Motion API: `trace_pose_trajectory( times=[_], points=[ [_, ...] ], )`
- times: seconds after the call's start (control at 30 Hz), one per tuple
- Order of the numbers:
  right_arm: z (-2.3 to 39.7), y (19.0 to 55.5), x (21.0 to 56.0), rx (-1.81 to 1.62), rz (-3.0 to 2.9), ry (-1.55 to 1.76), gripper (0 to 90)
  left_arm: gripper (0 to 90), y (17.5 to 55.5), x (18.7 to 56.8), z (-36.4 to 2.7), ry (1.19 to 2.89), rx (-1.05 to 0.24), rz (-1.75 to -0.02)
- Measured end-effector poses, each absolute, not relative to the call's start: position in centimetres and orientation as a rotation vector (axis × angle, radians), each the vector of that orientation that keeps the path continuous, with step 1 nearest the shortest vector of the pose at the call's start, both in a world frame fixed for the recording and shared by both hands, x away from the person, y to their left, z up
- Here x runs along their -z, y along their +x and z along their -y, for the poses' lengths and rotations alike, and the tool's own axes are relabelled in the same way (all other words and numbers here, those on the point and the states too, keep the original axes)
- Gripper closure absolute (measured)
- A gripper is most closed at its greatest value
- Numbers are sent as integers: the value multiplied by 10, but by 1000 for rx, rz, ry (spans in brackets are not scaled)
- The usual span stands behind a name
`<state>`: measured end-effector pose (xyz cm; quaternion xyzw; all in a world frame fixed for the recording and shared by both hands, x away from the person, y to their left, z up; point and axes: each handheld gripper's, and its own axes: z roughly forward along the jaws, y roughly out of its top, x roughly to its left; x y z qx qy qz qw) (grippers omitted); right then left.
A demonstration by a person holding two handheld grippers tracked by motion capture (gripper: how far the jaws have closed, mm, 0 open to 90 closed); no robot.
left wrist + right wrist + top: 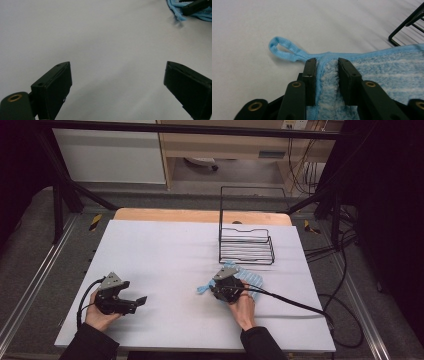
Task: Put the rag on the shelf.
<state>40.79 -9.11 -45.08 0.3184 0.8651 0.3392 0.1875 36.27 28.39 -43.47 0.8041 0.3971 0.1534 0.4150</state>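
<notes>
The right gripper (326, 72) has its fingers (310, 75) drawn in around the corner of a blue towel (387, 72). A ridge of fluffy pile stands between the two pads, the hemmed edge runs along the inside of the left finger, and both pads press against the cloth, so the towel is pinched. Just off the tip of the left finger, a small hanging loop (283, 48) sticks out from the towel's corner and lies flat on the white desk (249, 25). The rest of the towel spreads away to the right of the fingers. Beyond it, up and to the right, stands a black wire rack (405, 25).

From above, the right gripper (226, 281) sits on the near edge of the towel (252, 279), with the wire rack (246, 245) just behind it.

The left gripper (117, 82) has its fingers (53, 86) spread wide apart with nothing but bare desk (100, 37) between them. Far ahead and to the right of them lies the towel (175, 8). From above, the left gripper (137, 301) rests well apart from the towel.
</notes>
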Motion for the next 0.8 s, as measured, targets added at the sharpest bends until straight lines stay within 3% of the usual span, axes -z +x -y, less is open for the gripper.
trace_pose_trajectory(
  times=[0.33, 0.8],
  points=[
    [93, 412, 448, -949, -2433, 936, 803, 82, 363, 435, -284, 2023, -384, -997],
    [95, 404, 438, -1053, -2481, 909, 821, 83, 363, 435, -284, 2024, -384, -997]
  ],
)
